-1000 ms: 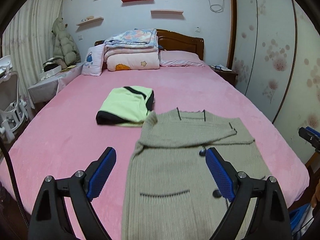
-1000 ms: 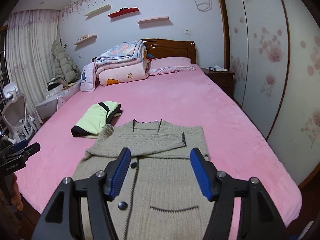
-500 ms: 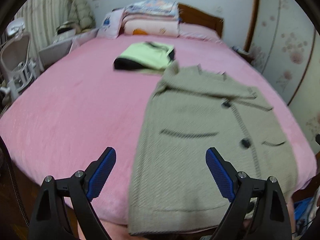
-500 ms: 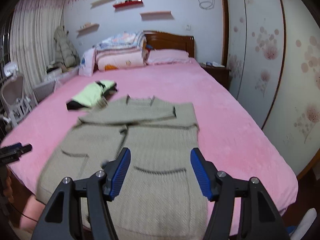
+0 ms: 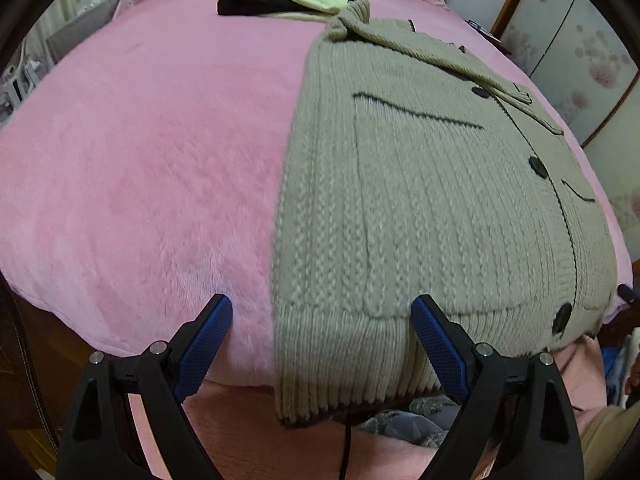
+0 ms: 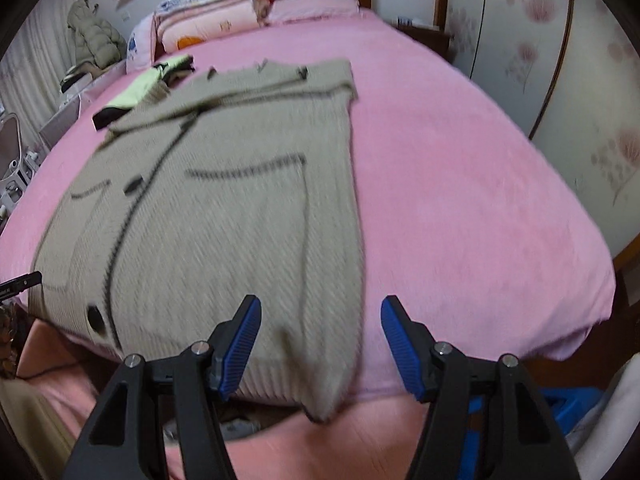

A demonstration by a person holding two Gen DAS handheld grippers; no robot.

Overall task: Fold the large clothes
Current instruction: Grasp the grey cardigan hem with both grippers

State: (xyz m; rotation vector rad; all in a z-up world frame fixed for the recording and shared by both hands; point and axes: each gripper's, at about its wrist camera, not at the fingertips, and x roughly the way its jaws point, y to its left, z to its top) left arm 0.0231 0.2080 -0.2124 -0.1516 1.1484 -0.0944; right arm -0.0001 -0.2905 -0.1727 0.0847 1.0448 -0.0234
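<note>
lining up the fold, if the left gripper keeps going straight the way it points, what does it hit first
Most likely the ribbed hem of the grey knit cardigan, at its near left corner on the pink bed. The left gripper is open and nothing stands between; depth is unclear.

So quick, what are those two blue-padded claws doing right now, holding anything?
Left gripper: open, empty, over the beige knitted cardigan's hem corner.
Right gripper: open, empty, over its other corner.
</note>
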